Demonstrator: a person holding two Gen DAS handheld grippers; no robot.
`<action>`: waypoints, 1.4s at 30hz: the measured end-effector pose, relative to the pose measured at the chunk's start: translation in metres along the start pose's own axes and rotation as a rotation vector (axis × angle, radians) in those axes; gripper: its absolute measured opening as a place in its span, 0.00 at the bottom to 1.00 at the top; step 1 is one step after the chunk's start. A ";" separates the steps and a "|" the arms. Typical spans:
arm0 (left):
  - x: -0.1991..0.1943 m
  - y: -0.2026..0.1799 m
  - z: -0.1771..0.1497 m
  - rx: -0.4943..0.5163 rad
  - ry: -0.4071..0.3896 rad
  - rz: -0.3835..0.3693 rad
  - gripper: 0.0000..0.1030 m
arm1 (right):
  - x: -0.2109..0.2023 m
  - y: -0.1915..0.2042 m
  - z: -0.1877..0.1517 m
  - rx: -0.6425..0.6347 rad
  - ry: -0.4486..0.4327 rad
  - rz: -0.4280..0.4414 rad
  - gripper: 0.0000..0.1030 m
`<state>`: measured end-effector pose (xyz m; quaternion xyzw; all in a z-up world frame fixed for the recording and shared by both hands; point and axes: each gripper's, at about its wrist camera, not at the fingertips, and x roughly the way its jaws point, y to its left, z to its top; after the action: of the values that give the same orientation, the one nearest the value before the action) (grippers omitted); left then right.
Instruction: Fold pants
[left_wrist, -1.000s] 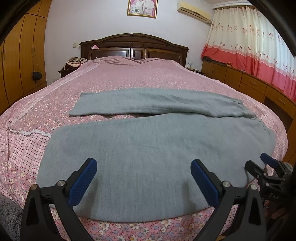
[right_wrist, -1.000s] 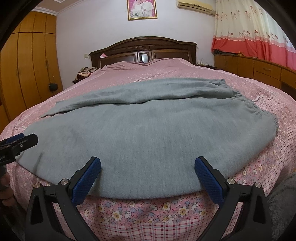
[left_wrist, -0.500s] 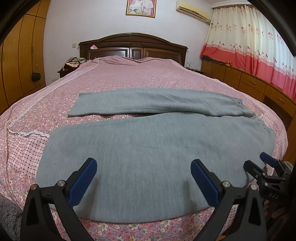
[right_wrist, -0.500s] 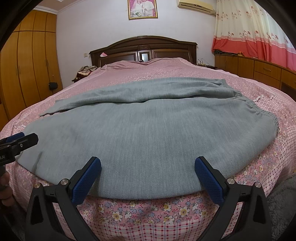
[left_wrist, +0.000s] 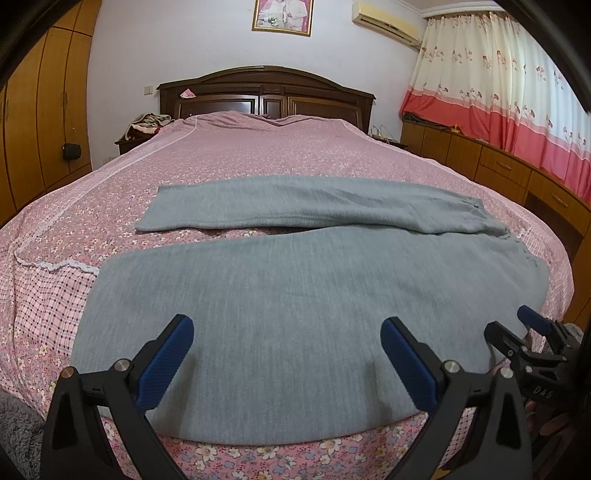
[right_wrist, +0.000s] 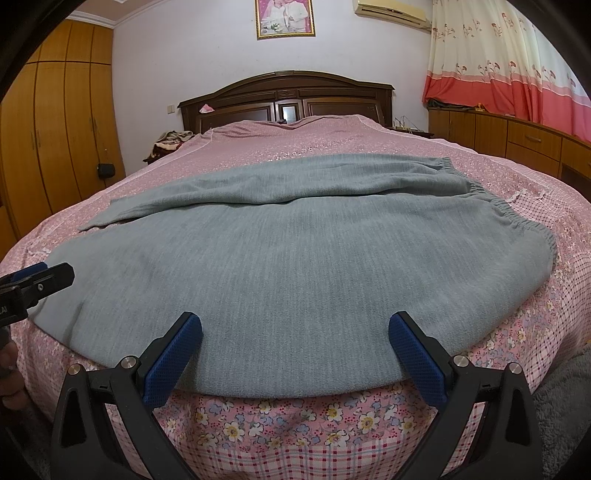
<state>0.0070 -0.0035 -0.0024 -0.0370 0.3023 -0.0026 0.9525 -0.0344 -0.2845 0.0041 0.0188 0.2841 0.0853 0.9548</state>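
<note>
The grey pants (left_wrist: 295, 306) lie spread flat across the foot of the bed (left_wrist: 258, 155), on the pink floral bedspread (left_wrist: 55, 258), and they fill the near part of both views. One leg runs along the near edge of the mattress, broad and smooth, its lower hem just overhanging the flowered border; the other leg (left_wrist: 295, 206) angles away behind it, with a narrow wedge of bedspread showing between the two towards the cuffs. The gathered elastic waistband (right_wrist: 517, 218) sits at the right end, rippled along its edge. Now the tools: the left gripper (left_wrist: 284, 354) hovers over the near leg with its blue-padded fingers spread wide, nothing between them, fabric visible straight through the gap. The right gripper (right_wrist: 295, 350) is the same story, jaws wide apart, pads poised just above the near hem, gripping nothing. Each one peeks into the other's camera: the right gripper's tip shows at the far right of the left view, the left gripper's tip at the far left of the right view. Beyond the pants, a dark wooden headboard (right_wrist: 288, 99), a framed picture (right_wrist: 285, 18) on the white wall, orange wardrobes (right_wrist: 55, 140) on the left, and red-and-cream curtains (left_wrist: 517, 92) on the right.
</note>
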 end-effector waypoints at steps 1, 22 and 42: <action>0.000 0.000 0.000 0.000 0.000 0.000 1.00 | 0.000 0.000 0.000 -0.001 0.001 0.000 1.00; -0.001 -0.001 0.000 0.007 0.003 -0.002 1.00 | 0.001 0.001 -0.001 -0.013 0.006 -0.008 1.00; 0.025 0.009 0.066 0.059 0.017 -0.105 1.00 | -0.050 0.008 0.094 0.007 -0.183 0.321 1.00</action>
<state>0.0652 0.0092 0.0365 -0.0248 0.3077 -0.0619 0.9492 -0.0256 -0.2839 0.1108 0.0748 0.1897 0.2335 0.9507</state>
